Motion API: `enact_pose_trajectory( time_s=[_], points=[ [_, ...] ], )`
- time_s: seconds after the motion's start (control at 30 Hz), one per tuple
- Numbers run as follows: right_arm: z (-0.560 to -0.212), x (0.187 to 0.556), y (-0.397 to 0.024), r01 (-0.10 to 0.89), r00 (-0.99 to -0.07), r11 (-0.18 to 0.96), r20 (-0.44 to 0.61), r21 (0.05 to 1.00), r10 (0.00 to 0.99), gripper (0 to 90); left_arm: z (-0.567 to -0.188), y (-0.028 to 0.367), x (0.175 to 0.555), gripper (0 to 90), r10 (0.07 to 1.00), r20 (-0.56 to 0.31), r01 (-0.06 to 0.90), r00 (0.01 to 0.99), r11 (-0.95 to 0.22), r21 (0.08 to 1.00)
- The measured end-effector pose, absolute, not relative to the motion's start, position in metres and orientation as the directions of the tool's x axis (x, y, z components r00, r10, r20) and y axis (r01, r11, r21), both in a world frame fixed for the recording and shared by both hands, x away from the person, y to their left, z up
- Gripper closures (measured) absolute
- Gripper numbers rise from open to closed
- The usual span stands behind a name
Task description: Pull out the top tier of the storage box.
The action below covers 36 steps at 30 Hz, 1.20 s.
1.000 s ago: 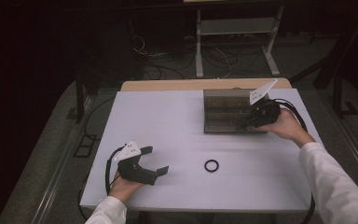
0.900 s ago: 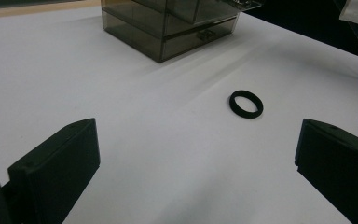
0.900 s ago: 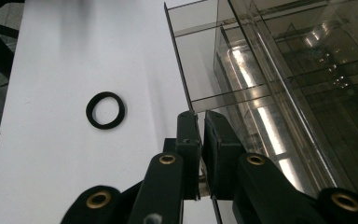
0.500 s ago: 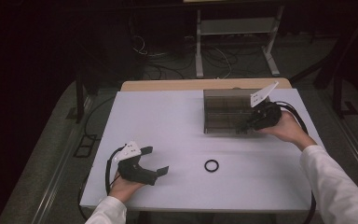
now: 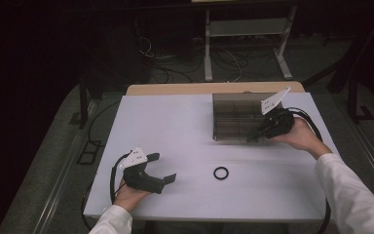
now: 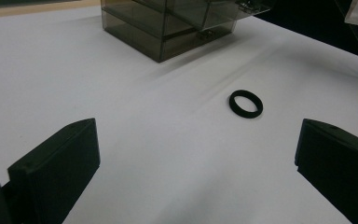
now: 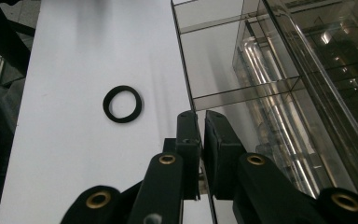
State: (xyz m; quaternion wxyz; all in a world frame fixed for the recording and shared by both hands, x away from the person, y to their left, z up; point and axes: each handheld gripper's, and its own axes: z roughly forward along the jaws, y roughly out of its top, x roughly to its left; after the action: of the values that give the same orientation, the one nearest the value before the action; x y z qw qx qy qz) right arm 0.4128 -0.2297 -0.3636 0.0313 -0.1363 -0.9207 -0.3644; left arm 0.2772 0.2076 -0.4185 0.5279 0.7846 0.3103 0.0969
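A smoked clear compartment box [image 5: 236, 117] stands at the back right of the white table [image 5: 175, 126]. My right gripper [image 5: 251, 138] reaches its front right edge. In the right gripper view the jaws [image 7: 200, 117] are pinched together on a thin clear panel of the box [image 7: 261, 70]. A black ring [image 5: 220, 172] lies flat on the table in front of the box, and I also see the ring [image 7: 122, 103] left of the right jaws. My left gripper [image 5: 164, 167] rests near the front left with its jaws wide apart. In its own view the gripper [image 6: 196, 154] is empty, with the ring [image 6: 245, 103] and box [image 6: 168, 28] farther off.
The table's front edge runs just behind my left hand. A wooden strip [image 5: 214, 88] borders the far edge. Beyond it, cables and a metal stand [image 5: 246, 39] sit on the dark floor. A cable loops from each gripper off the table sides.
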Motion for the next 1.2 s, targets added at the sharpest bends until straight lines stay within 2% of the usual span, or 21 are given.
enact_pose_trajectory(
  time_s=[1.2],
  points=[
    [-0.369, 0.396, -0.233, 0.275, -0.961, 0.689, 0.170, 0.670, 0.218, 82.9, -0.418, 0.207, 0.277, 0.0, 0.587, -0.174, 0.383, 0.791, -0.253, 0.888]
  ],
)
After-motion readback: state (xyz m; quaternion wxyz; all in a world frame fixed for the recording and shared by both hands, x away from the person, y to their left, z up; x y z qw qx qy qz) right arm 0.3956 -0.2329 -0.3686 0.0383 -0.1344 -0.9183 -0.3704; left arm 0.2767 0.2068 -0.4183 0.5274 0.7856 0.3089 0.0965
